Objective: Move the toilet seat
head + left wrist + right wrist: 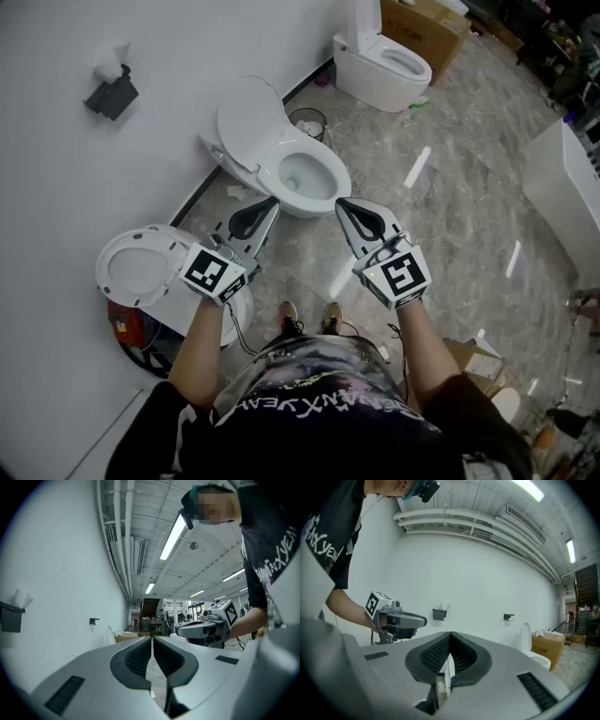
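A white toilet (pixel 281 159) stands against the wall ahead of me. Its lid (pixel 248 117) is raised towards the wall, and the white ring round the bowl (pixel 305 178) lies flat. My left gripper (pixel 272 201) hovers just before the bowl's near left edge, shut and empty. At the bowl's near right edge my right gripper (pixel 339 202) is held level with it, also shut on nothing. In the left gripper view the shut jaws (pixel 152 638) point down the room with the right gripper (pixel 206 629) beside them. The right gripper view shows its own gripper (pixel 451 633) and the left gripper (pixel 396 620).
A second toilet (pixel 141 267) stands close at my lower left, a third (pixel 384 61) further along the wall by a cardboard box (pixel 427 23). A small bin (pixel 307 122) sits beside the middle toilet. A tissue holder (pixel 114 89) hangs on the wall. A white counter (pixel 562 187) is at right.
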Available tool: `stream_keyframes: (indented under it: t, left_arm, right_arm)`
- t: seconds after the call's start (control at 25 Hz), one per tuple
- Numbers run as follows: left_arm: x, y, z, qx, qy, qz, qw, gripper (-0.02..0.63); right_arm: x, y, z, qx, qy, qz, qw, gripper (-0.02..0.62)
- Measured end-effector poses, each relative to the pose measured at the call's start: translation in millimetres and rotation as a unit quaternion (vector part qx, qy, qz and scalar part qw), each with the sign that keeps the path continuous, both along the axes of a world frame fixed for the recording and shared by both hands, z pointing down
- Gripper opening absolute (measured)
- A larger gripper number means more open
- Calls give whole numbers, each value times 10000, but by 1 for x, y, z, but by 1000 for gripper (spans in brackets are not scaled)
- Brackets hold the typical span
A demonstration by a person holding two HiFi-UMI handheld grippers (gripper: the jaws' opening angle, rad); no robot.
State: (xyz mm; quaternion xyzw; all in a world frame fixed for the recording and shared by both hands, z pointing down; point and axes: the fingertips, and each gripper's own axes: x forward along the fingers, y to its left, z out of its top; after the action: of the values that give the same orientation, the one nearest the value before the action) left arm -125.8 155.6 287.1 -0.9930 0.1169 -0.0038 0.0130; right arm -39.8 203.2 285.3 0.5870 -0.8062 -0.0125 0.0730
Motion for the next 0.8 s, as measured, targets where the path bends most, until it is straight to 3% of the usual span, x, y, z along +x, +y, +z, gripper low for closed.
stream_keyframes:
  t: [0.12,0.32,0.52,0.8]
  left_arm:
    - [0,1,-1,1,-11,8,10000,34]
    - [-1,3,-1,3,-10,12,10000,34]
    - [-2,4,-1,-2,-15,11,10000,34]
    - [-1,4,-1,6,-38,13,10000,34]
  right_arm:
    - [-2,4,0,-288,-73,79,9995,-2]
    - [-2,5,-1,-85,4,23,10000,-2]
    - [-4,7,-2,-339,-96,106,9993,-2]
    - [0,8,-1,-330,-172,185,9991,2]
